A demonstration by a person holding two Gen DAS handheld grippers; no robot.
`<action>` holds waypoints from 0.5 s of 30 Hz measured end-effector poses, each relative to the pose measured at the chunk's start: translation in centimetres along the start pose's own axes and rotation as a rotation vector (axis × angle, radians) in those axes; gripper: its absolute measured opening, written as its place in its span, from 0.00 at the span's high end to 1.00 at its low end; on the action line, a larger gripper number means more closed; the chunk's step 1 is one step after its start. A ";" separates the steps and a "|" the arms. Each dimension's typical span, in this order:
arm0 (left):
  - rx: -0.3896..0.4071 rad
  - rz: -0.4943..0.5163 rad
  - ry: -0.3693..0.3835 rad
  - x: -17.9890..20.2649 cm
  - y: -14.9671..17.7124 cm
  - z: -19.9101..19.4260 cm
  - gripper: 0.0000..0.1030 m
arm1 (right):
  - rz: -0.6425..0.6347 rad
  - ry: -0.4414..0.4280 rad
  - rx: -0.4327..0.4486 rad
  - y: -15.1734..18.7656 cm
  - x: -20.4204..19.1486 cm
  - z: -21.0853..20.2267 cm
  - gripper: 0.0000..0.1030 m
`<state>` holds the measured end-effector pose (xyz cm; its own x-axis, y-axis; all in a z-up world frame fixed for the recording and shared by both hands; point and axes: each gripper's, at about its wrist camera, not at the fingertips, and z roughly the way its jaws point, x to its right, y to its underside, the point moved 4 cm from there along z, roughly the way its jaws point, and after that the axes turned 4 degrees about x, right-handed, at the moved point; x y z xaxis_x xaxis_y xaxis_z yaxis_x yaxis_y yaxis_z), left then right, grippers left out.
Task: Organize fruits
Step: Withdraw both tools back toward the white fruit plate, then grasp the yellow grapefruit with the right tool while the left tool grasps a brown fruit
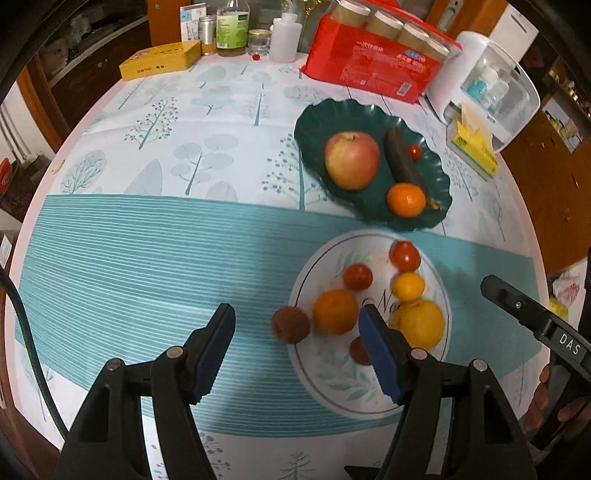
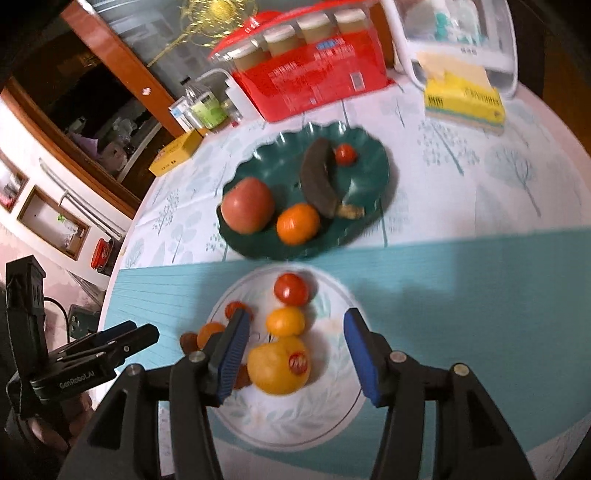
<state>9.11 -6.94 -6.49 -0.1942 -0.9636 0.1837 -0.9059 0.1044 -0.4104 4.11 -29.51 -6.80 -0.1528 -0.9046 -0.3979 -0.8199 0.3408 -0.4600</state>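
1. Between the blue-padded jaws of the right gripper (image 2: 291, 354), which stand released and wide apart, sits a large yellow-orange citrus fruit with a red sticker (image 2: 279, 365); neither pad touches it.
2. Left gripper (image 1: 295, 354): jaws released and wide apart, grasping nothing. A dark reddish-brown round fruit (image 1: 290, 325) lies on the cloth ahead of the gap, just beside the plate rim.
3. Both grippers hover over the near side of a white round ceramic plate with a leaf pattern (image 2: 332, 413).
4. Plate contents: the stickered citrus, a small yellow-orange mandarin (image 2: 285, 321), a larger orange mandarin (image 1: 335, 312), and small red tomatoes (image 2: 291, 289), one partly hidden behind a left pad.
5. Beyond the white plate, just beside it, stands a dark green scalloped plastic dish (image 2: 373, 162). It holds a red-yellow apple (image 2: 248, 205), an orange tangerine (image 2: 297, 223), a blackened banana (image 2: 317, 181) and one small red tomato (image 2: 345, 153).
6. Bench covering: a white tree-print cloth with a teal striped band (image 1: 129, 258).
7. Far bench edge: a red plastic package of jars (image 1: 373, 62), a yellow tissue pack (image 1: 474, 146), a yellow flat box (image 1: 160, 61) and several bottles (image 1: 232, 27).
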 end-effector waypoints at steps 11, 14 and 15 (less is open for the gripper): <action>-0.071 0.114 0.030 -0.5 1.0 2.0 0.34 | 0.180 -0.008 -0.081 3.4 0.2 1.7 0.48; -0.098 0.144 0.036 -0.6 1.1 2.8 0.34 | 0.214 0.002 -0.106 3.9 0.2 2.5 0.48; -0.107 0.154 0.036 -0.7 1.1 3.1 0.34 | 0.223 0.014 -0.116 4.1 0.1 2.8 0.47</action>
<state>9.43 -6.95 -9.88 -0.3453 -0.9249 0.1589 -0.8988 0.2773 -0.3395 2.30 -27.52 -10.99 -0.3437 -0.8143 -0.4678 -0.8228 0.5012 -0.2680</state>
